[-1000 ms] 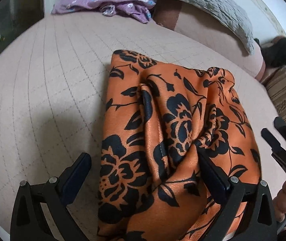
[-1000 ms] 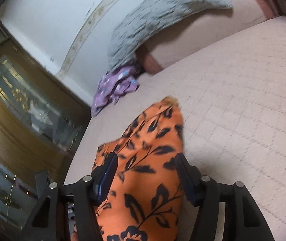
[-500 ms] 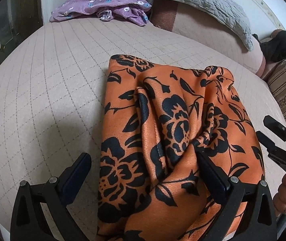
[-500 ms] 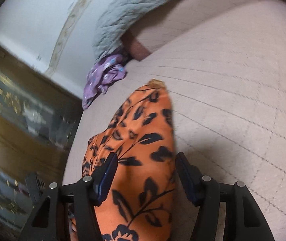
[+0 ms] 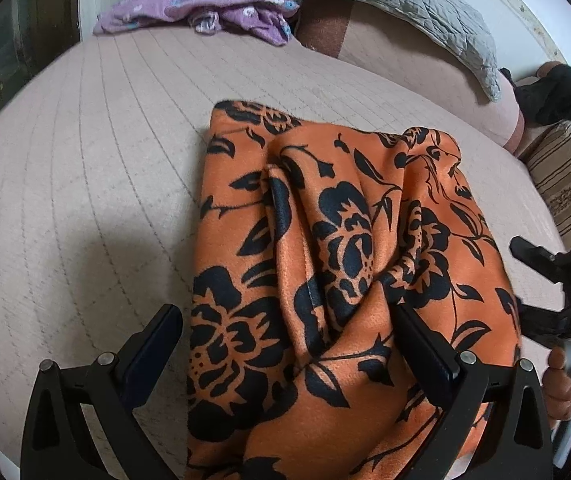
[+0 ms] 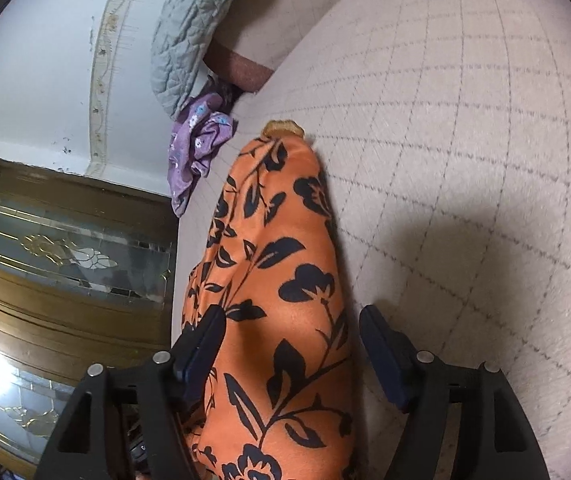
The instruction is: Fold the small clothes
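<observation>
An orange garment with black flowers (image 5: pixel 325 264) lies rumpled on the pinkish quilted bed (image 5: pixel 85 184). My left gripper (image 5: pixel 285 340) is open, its jaws wide apart, with the near part of the garment between them. My right gripper (image 6: pixel 289 340) is open too and straddles the same garment (image 6: pixel 281 272), which runs away from it in a long ridge. The right gripper also shows at the right edge of the left wrist view (image 5: pixel 557 280), beside the garment, with the person's fingers below it.
A purple flowered garment (image 5: pixel 205 4) lies bunched at the far side of the bed, also in the right wrist view (image 6: pixel 197 136). A grey quilted pillow (image 5: pixel 397 4) leans on the headboard. A dark item (image 5: pixel 557 92) and striped fabric (image 5: pixel 565 184) lie at right. A wooden glazed door (image 6: pixel 45 264) stands left.
Both views have shifted a little over the garment; the right wrist view has tilted down and rolled. The garment's folds look the same and both grippers stay open.
</observation>
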The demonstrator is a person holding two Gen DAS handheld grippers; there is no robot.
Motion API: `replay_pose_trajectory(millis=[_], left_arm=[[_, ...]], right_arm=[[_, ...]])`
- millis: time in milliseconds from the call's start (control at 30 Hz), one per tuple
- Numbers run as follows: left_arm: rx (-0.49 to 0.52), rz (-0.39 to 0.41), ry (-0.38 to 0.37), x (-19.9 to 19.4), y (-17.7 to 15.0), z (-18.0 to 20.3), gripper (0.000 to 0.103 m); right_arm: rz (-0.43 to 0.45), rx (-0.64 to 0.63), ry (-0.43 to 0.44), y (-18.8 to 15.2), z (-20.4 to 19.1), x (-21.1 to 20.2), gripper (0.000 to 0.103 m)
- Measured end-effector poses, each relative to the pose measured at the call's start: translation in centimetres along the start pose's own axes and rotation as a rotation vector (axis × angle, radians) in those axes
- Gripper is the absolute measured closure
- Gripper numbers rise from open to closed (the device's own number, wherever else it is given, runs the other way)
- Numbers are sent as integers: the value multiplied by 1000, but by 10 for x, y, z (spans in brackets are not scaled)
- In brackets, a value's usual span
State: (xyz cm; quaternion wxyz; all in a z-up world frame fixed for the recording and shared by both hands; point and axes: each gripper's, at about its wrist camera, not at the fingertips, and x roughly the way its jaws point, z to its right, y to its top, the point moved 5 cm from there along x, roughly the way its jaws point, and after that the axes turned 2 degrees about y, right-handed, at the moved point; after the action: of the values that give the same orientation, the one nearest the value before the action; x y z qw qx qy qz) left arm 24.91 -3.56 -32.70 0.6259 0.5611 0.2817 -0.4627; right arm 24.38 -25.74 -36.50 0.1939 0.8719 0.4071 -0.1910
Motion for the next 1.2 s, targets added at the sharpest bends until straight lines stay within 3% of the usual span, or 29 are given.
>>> replay_pose_trajectory(millis=[67,267,533,633,700,733,800,967,1200], left_arm=[[-32,-30,-54,4,-2,-3,0],[-24,-41,-114,2,-5,-1,0],[-34,-37,-199,-1,-7,13,3],[-25,-24,-182,0,-7,17,14],[-18,-12,-168,1,-5,19,25],[-17,0,-167,0,-4,20,27],[-12,20,-164,-2,-3,23,41],[25,67,-128,-10,0,33,53],[77,110,-132,-24,0,58,60]], right_arm=[[-21,18,18,-2,2,4,29],[-52,11,53,-6,0,11,26],[-59,-54,38,-13,-8,17,23],[-60,-106,5,-17,-12,23,26],[-61,-172,-59,-22,-14,29,37],[-53,-179,-63,-23,-15,30,39],[-44,-168,-52,-22,-14,29,45],[-1,-256,-82,-24,-28,26,52],[74,-292,-72,-20,-34,-6,54]])
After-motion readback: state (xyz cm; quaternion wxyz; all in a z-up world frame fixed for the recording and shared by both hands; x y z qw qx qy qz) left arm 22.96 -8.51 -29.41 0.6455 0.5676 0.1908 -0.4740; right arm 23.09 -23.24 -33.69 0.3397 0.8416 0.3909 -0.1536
